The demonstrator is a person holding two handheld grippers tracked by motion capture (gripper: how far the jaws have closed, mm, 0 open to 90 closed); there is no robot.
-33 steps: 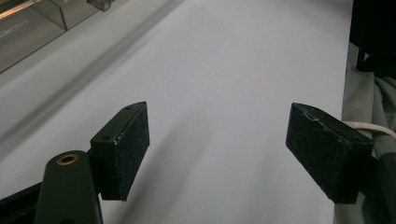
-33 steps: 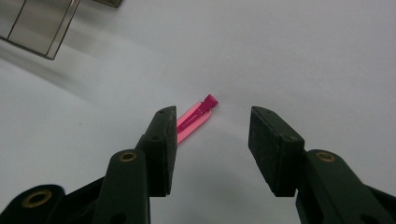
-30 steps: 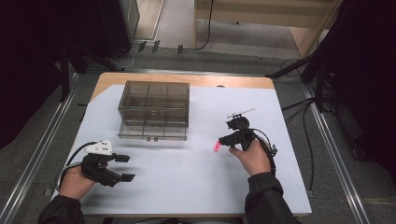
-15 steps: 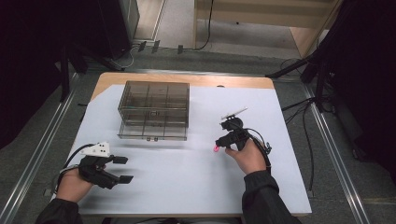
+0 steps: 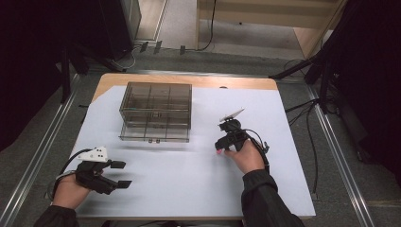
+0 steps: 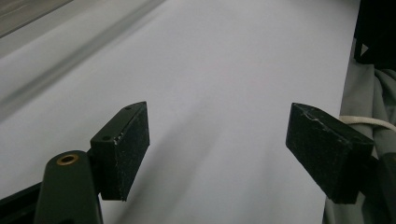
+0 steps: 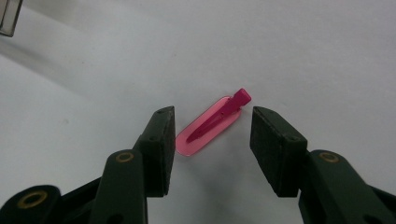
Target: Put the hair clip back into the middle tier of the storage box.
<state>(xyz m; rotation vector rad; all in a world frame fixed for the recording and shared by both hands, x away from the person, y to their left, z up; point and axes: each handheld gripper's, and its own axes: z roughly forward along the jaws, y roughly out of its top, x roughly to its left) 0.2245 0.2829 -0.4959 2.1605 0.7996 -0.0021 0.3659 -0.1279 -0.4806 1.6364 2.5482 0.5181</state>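
Now right gripper sits lower, straddling pink clip (untouched).

You're working in what's looking like a lab or test room: your table is wearing a white sheet, metal rails are running along both sides on grey carpet, cables are trailing across the floor, and black curtains are hanging around you.
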